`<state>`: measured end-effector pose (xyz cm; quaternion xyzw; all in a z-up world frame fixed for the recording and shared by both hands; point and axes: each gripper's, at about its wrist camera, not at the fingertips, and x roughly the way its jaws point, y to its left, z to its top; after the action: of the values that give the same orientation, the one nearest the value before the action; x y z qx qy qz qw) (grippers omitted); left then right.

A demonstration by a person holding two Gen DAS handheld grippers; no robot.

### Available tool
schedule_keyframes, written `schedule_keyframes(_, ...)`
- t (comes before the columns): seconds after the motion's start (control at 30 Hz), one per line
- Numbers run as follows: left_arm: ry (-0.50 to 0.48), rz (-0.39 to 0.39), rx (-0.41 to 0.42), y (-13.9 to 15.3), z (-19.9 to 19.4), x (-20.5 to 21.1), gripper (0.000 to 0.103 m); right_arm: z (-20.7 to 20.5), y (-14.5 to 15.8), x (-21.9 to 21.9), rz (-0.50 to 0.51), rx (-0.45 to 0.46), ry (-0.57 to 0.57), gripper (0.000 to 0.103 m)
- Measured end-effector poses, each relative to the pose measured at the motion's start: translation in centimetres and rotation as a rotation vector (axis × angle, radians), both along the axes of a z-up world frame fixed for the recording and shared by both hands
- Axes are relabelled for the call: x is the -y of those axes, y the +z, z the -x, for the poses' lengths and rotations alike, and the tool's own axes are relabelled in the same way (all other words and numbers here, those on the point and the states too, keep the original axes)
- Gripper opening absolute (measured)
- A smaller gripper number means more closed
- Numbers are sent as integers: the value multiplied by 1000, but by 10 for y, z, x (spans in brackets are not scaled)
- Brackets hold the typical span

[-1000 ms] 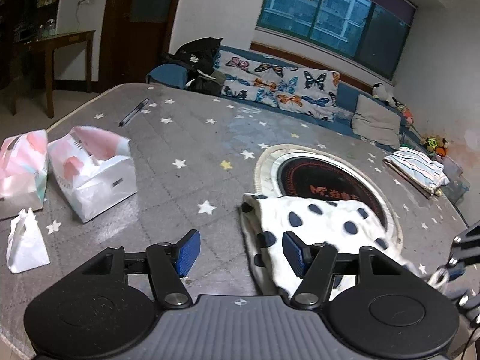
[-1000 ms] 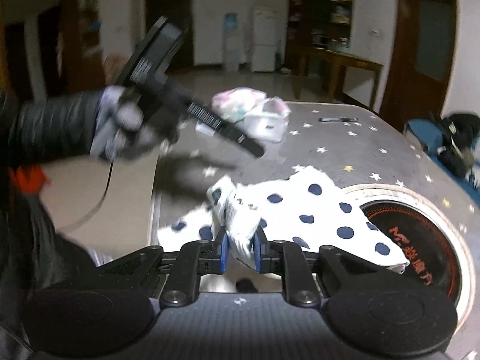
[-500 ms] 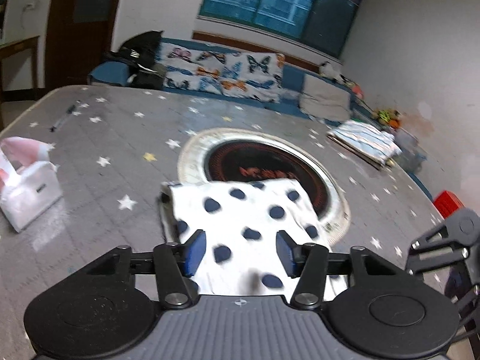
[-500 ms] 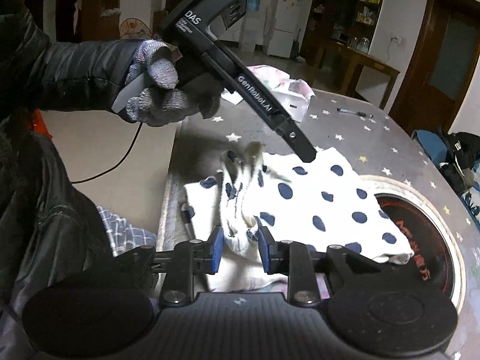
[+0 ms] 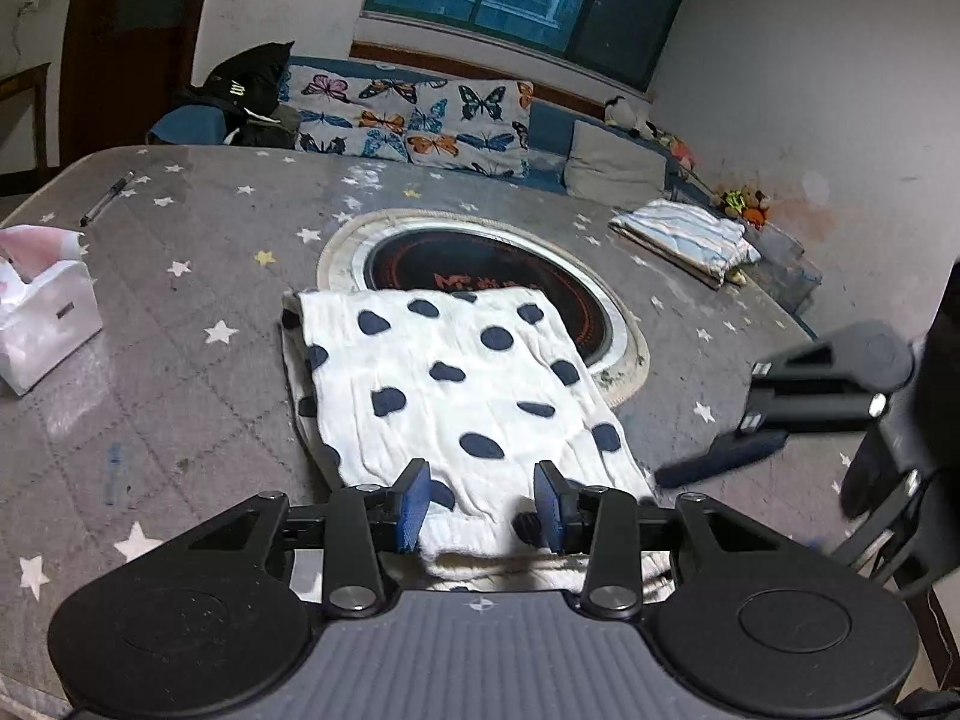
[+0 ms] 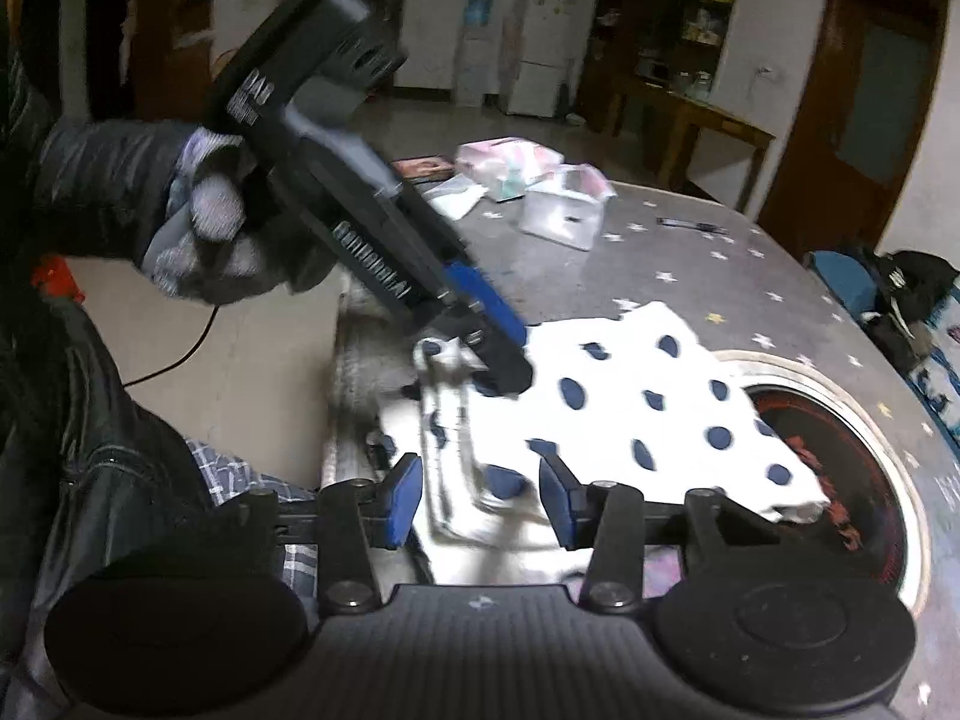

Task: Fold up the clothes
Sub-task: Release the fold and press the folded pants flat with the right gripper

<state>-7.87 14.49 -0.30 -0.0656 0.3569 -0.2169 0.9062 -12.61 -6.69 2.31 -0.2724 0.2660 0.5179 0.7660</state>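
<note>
The left gripper [image 5: 481, 504] straddles the near hem of the polka-dot garment [image 5: 462, 378], its jaws just closing but not yet pinching, likely to lift that edge for a fold. The right gripper [image 6: 479, 501], jaws just opening, has let the cloth go. Beyond, the garment overlaps the table's round hotplate [image 5: 486, 264].

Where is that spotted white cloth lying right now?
The spotted cloth lies folded on the starry grey table, its far end overlapping the round burner, right of the tissue box.
</note>
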Motion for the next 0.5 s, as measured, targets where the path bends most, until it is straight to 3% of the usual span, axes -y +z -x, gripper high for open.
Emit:
schedule_keyframes(0.2,-14,4,11,2,-2,-1,40,1,-20,-20,105,54,4,44)
schedule_keyframes(0.3,-31,0,-8,-2,-3,1,40,2,-23,-21,129,59,4,35)
schedule_keyframes(0.37,-47,1,-12,-1,-2,2,29,3,-20,-18,125,64,8,25)
schedule_keyframes(0.5,-91,16,-11,3,3,3,26,6,-6,-7,102,95,16,23)
